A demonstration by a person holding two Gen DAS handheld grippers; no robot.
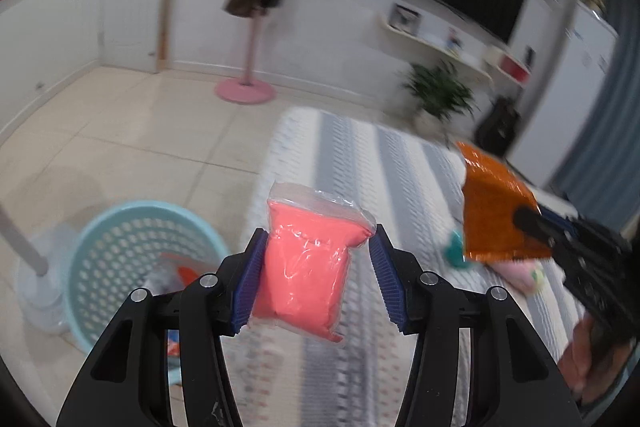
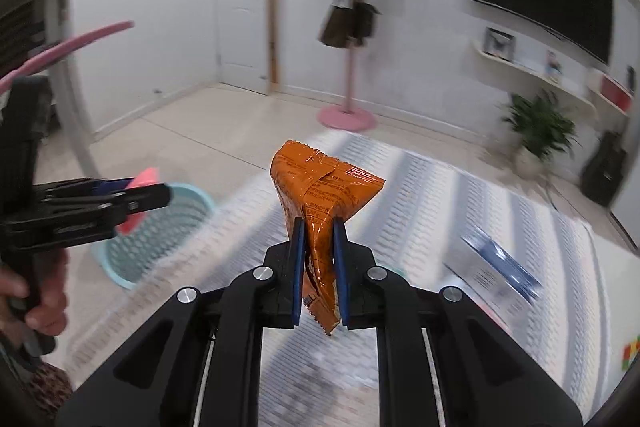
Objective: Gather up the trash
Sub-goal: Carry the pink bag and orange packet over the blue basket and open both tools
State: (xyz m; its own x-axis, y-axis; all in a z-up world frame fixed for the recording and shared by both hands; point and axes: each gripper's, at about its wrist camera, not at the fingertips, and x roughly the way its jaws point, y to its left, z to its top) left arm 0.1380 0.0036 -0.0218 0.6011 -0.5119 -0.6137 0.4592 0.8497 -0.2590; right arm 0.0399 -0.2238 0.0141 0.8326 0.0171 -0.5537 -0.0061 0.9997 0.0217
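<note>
My left gripper (image 1: 318,247) is shut on a clear packet of pink stuff (image 1: 310,267), held above the edge of the striped bed. My right gripper (image 2: 319,231) is shut on a crumpled orange snack wrapper (image 2: 320,195), held above the bed. The wrapper also shows in the left wrist view (image 1: 494,207), off to the right. The light blue perforated basket (image 1: 132,259) stands on the floor left of the bed with some trash inside. It also shows in the right wrist view (image 2: 160,239), beyond the left gripper (image 2: 160,197).
The grey-and-white striped bed cover (image 2: 440,219) carries a white-and-blue box (image 2: 496,275), a teal item (image 1: 456,255) and a pink-and-green soft item (image 1: 524,275). A pink coat stand (image 2: 347,115), a potted plant (image 2: 540,131) and a white pole base (image 1: 36,287) stand on the tiled floor.
</note>
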